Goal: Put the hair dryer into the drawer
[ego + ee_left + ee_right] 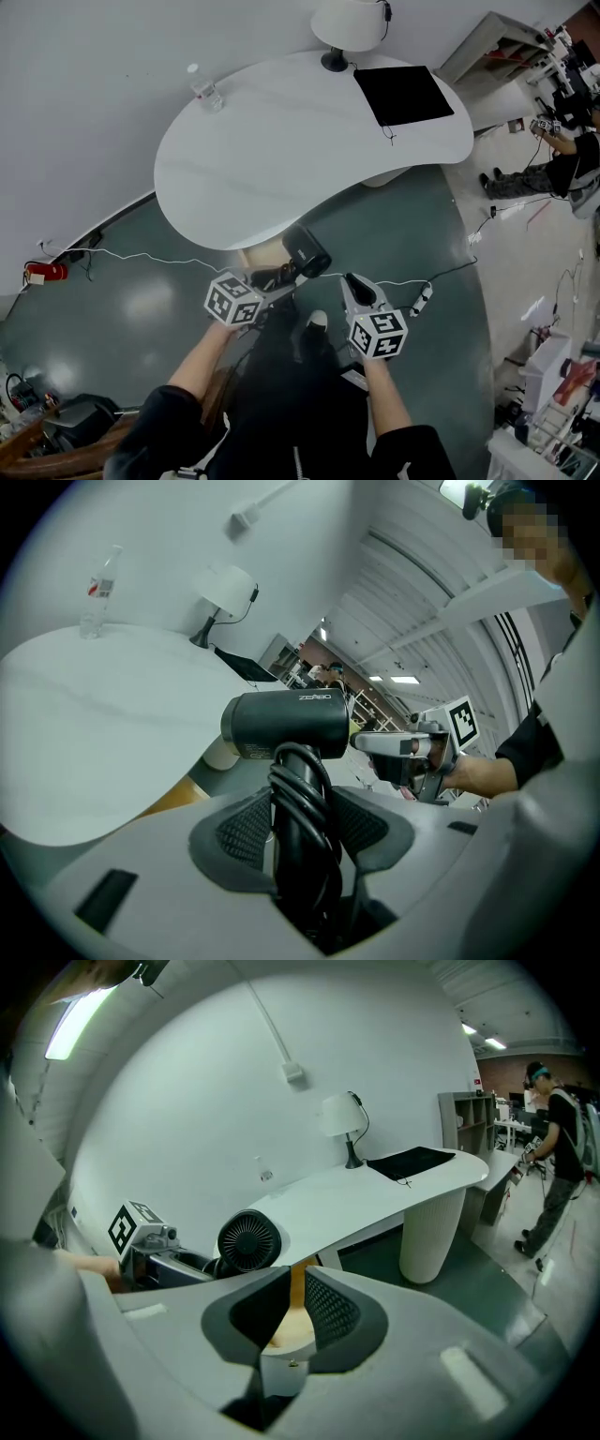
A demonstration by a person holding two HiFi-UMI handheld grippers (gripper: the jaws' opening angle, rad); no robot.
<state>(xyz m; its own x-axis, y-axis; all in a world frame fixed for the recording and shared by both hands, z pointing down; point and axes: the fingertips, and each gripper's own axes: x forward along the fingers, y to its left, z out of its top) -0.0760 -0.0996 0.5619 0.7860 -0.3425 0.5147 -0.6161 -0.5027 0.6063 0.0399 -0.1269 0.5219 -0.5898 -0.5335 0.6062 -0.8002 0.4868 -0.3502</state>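
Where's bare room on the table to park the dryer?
The white curved table is bare across its middle and near edge, between the clear plastic bottle at far left and the black square mat at far right. Crowded only by the white lamp beside that mat.

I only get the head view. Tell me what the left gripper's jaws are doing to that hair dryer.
Observer: The left gripper is shut on the hair dryer by its handle, and the black cord is wound round that handle.
Operator: Next, report the right gripper's jaws.
Observer: The right gripper is open, with nothing held between its jaws.
Operator: Say which end of the dryer faces it.
Observer: The round rear grille, which shows at the left of the right gripper view.
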